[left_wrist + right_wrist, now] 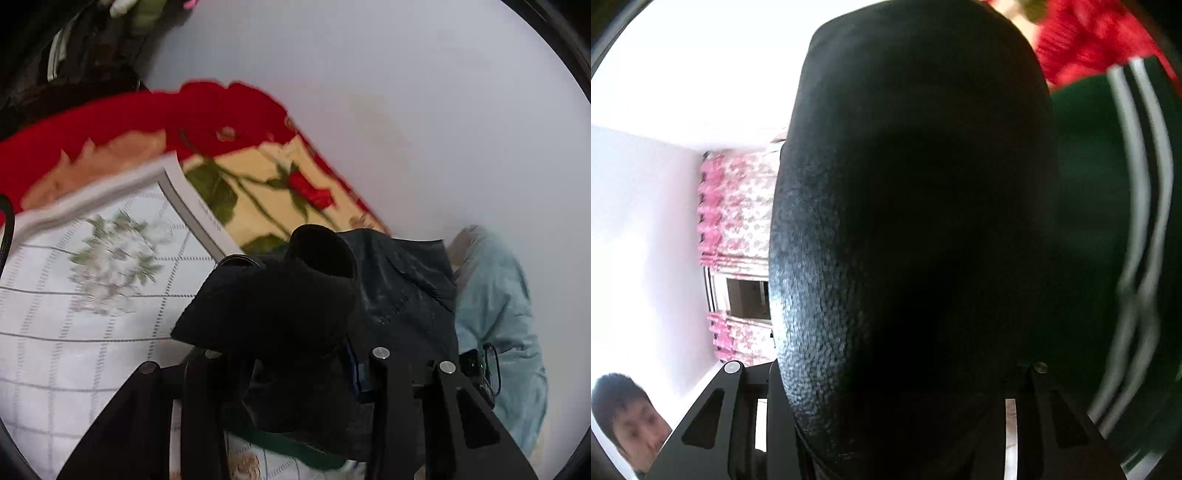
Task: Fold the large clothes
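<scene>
Black textured fabric, the garment (295, 295), bunches between the fingers of the left gripper (295, 373), which is clamped on it above the white checked bedsheet (74, 350), near that sheet's edge against the red floral blanket (258, 177). The right gripper (886, 387) likewise pinches the same dark cloth, which fills its view; a green white-striped garment (1108, 184) hangs beside it.

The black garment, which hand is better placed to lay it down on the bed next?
Left, probably: the left tool grips the black garment above the white checked quilt; the right view is blocked by fabric.
</scene>
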